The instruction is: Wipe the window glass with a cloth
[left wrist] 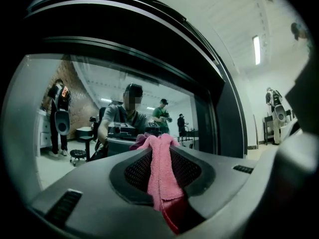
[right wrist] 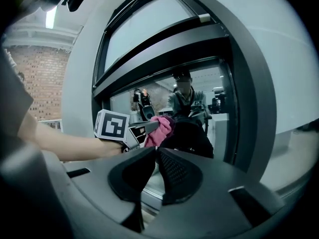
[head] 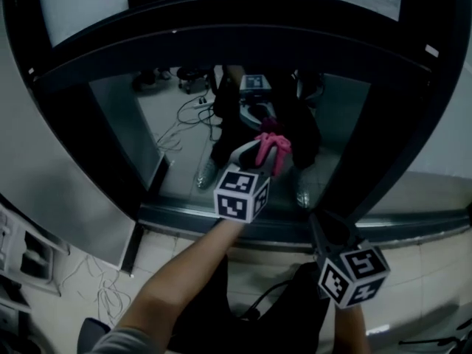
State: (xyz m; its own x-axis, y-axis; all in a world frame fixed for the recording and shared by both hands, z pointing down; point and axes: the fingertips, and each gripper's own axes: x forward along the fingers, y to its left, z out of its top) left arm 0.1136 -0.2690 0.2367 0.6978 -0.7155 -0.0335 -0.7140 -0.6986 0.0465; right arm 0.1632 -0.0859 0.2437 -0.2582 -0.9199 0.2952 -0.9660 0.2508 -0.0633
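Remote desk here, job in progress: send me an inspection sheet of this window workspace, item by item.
Surface: window glass, reflective, set in a black frame; no marks made out.
Job's things: pink cloth, bunched, held up in front of the glass; contact cannot be told.
Clutter: nothing seen on the sill.
Grippers: left gripper shut on the pink cloth; right gripper lower, jaws together, nothing between them.
Cables: loose white cables at lower left, below the window.
Surroundings: people showing in the glass; brick wall; ceiling light.
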